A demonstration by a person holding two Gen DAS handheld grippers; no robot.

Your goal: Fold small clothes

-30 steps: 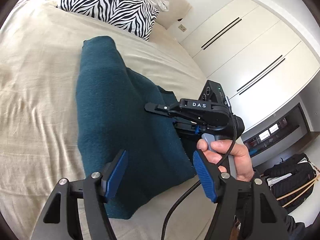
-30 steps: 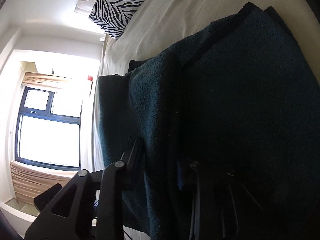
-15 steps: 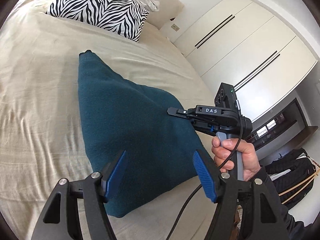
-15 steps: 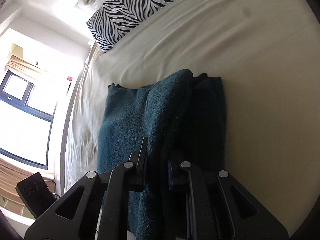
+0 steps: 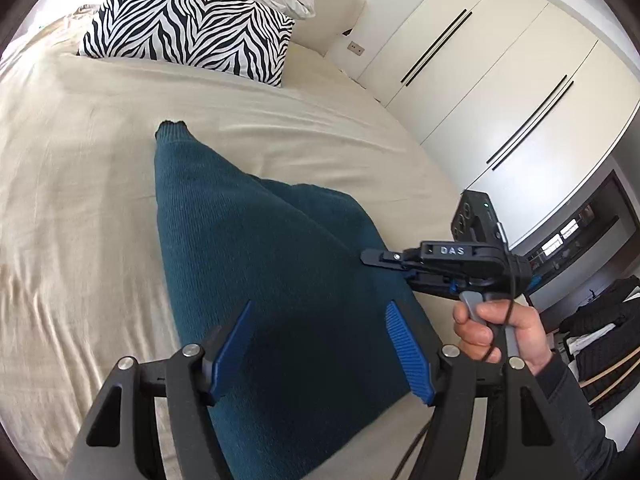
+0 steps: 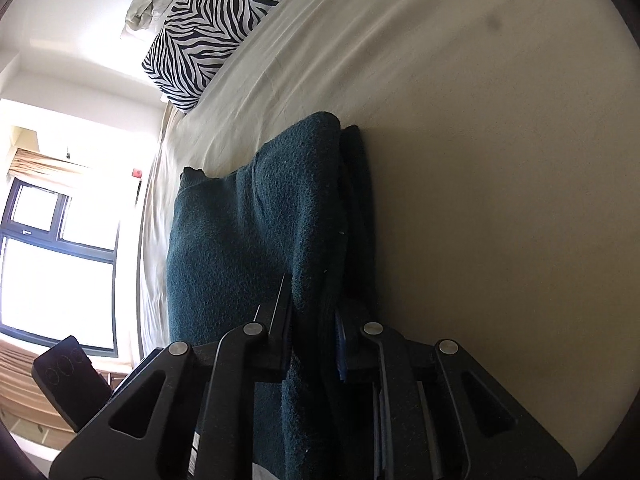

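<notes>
We saw a wide bed (image 5: 80, 184) under a beige sheet, filling most of both views. Beyond its far side stood a run of white wardrobe doors (image 5: 500, 92), and the right wrist view showed a bright window (image 6: 52, 264) past the bed's edge. At the head of the bed lay a zebra-striped pillow (image 5: 188, 28), with a crumpled pale one behind it.

The teal knitted garment (image 5: 248, 248) lay spread on the sheet in the middle of the bed, one narrow end reaching toward the pillow. Its near right edge was lifted off the sheet and bunched into a thick fold (image 6: 304, 216).

We found the right gripper (image 6: 312, 320) clenched on that fold, its two fingers pressing the doubled knit between them. In the left wrist view the same tool came in from the right at the garment's edge, held by a hand (image 5: 500, 332) in a dark sleeve, a cable trailing from it.

The left gripper (image 5: 320, 344) hung above the garment's near end, its blue pads (image 5: 404, 344) standing well apart and grasping nothing.
</notes>
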